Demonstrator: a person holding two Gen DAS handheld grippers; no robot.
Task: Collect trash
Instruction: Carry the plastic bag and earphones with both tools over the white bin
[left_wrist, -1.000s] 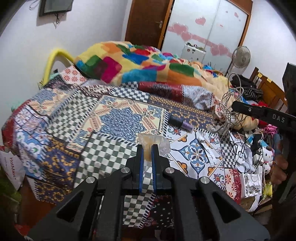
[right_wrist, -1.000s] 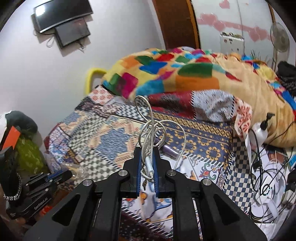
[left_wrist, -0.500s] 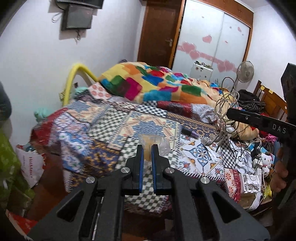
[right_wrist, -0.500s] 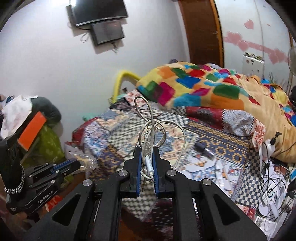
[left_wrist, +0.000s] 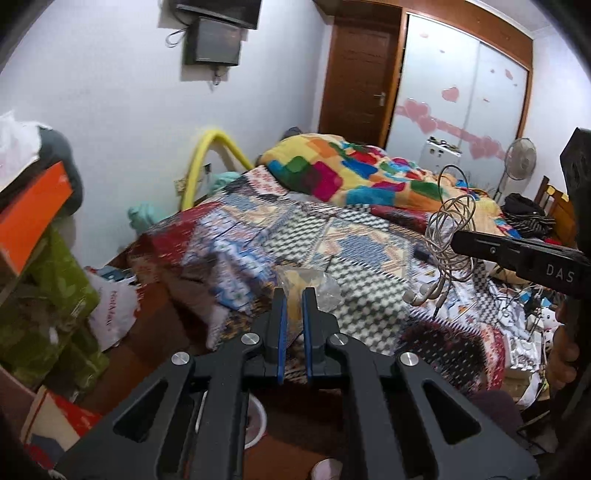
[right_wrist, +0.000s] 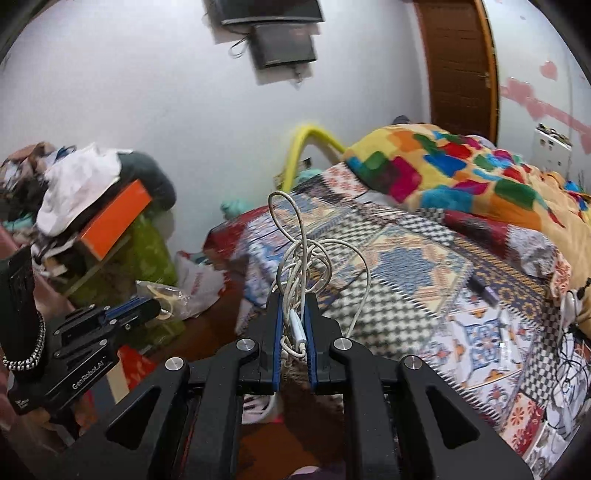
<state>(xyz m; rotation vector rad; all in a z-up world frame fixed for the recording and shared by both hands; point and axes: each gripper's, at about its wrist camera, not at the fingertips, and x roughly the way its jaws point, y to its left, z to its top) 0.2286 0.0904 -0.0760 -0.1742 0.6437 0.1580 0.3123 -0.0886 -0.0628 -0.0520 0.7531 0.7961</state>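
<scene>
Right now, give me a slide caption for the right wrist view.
Right gripper clamps tangled white earphones above the patterned bed.

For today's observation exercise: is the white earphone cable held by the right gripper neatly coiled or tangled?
Tangled. The earphone cable sticks up from the right gripper in uneven, crossing loops, with earbuds dangling below in the left wrist view.

Two handheld grippers: the left gripper (left_wrist: 293, 295) pinches one crumpled clear plastic bag (left_wrist: 308, 286), and the right gripper (right_wrist: 293, 301) pinches one tangled bundle of white earphones (right_wrist: 306, 266). One bed (right_wrist: 406, 266) carries one multicoloured patchwork blanket (right_wrist: 461, 173). One wooden door (left_wrist: 356, 70), two sliding wardrobe panels (left_wrist: 465, 96), one standing fan (left_wrist: 519, 158), one wall-mounted screen (left_wrist: 214, 42), one orange box (right_wrist: 114, 219), one white shopping bag (left_wrist: 110, 314).
</scene>
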